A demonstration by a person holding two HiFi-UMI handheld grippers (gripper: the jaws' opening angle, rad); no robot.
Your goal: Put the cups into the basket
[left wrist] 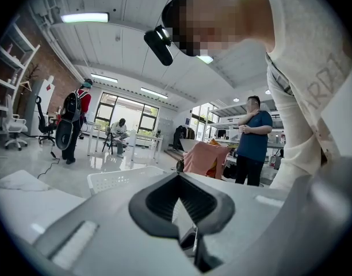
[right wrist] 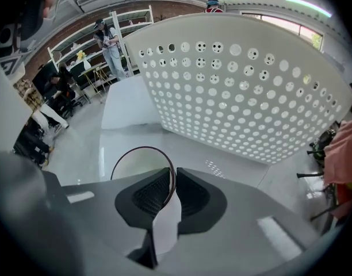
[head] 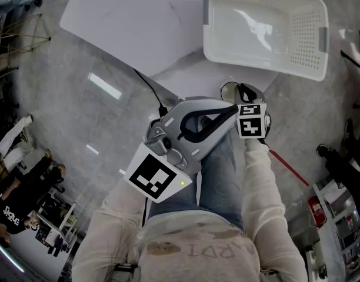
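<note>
A white perforated basket stands on a white table; its holed wall fills the right gripper view, and its rim shows low in the left gripper view. My right gripper hangs just in front of the basket, shut on the rim of a pale cup with a dark rim. That cup peeks out left of the jaws. The right gripper pinches the cup's wall between its pads. My left gripper sits lower, over my lap, with its jaws shut and nothing in them.
A black cable runs across the grey floor below the table edge. A red fire extinguisher and shelving stand at the lower right. Several people stand or sit around the room, one in a blue shirt.
</note>
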